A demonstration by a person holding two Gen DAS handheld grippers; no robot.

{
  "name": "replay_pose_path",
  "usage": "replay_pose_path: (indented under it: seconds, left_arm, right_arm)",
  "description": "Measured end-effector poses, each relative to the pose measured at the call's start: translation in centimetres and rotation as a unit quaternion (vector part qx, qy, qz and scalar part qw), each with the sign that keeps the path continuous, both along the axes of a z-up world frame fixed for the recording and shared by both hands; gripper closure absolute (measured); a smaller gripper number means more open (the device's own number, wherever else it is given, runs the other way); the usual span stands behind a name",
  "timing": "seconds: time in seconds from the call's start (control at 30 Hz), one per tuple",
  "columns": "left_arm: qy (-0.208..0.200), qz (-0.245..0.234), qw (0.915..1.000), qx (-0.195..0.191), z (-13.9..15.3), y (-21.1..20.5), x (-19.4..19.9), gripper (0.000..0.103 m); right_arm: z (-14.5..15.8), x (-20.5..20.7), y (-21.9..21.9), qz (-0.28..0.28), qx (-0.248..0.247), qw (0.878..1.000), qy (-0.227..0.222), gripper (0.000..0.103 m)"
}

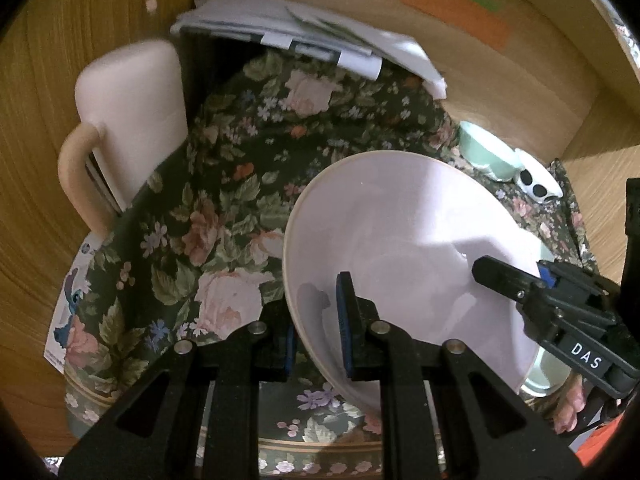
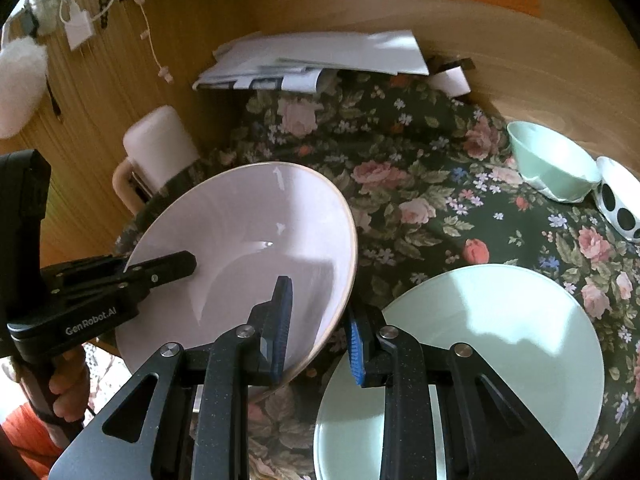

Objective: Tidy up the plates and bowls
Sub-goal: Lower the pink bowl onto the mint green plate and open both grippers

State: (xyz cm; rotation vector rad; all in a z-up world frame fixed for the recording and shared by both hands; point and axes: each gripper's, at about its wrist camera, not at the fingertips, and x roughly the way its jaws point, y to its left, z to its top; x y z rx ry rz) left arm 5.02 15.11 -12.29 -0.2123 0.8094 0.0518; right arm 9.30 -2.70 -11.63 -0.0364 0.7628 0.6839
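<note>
Pale lilac-white ceramic, one big bowl [image 1: 400, 256], and you've got it pinched from both sides. Your left gripper [image 1: 316, 328] is clamped on the near rim, one blue pad inside the wall, one outside. Your right gripper [image 2: 316, 332] does the same on the opposite rim, jaws nearly closed with only the bowl's wall between them. Two grips make sense: the bowl is wide and tilted off the cloth, so one pinch on the rim would probably let it swing.

The bowl hangs over the floral tablecloth [image 2: 420, 184], with its lower edge close to the cloth; I can't tell if it touches. Just beside it, on your right, lies a mint-green plate [image 2: 500, 344] flat on the cloth, partly under your right gripper. My guess is the bowl is headed for that plate or for open cloth.

Further back on the right, a small mint-green bowl [image 2: 556, 164] stands touching a white bowl with black dots [image 2: 620, 204]. Those look like the other pieces to sort.

Off-task clutter:
- A pink jug with a handle [image 1: 132, 120] stands at the cloth's left edge, near the big bowl.
- A stack of papers [image 2: 320, 60] sits at the back against the wooden wall [image 1: 520, 92].

Watch the jug when swinging left and the green plate's edge when lowering.
</note>
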Motion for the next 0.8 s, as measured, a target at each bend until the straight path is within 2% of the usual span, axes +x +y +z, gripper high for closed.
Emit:
replay_pose_path:
  seconds: [0.27,0.4,0.67,0.8]
  left_arm:
    - [0.023,0.000,0.9997,-0.005,-1.7,0.6,0.4,0.086]
    - [0.019,-0.002,0.9998,0.005,-1.7,0.4,0.3,0.086]
    - [0.004,0.002,0.9997,0.025,-1.1,0.0,-0.1,0.086]
    - [-0.009,0.014,0.9992,0.036,-0.1,0.0,-0.8,0.079]
  right_arm:
    - [-1.4,0.5,0.9,0.009,-0.029,0.999,0.017,0.080]
    - [-1.4,0.7,0.8,0.012,-0.030,0.999,0.022,0.079]
    - [-0.7,0.3,0.2,0.006,-0.028,1.000,0.003,0.077]
    - [0.4,-0.3,-1.1,0.001,-0.013,1.000,-0.018,0.070]
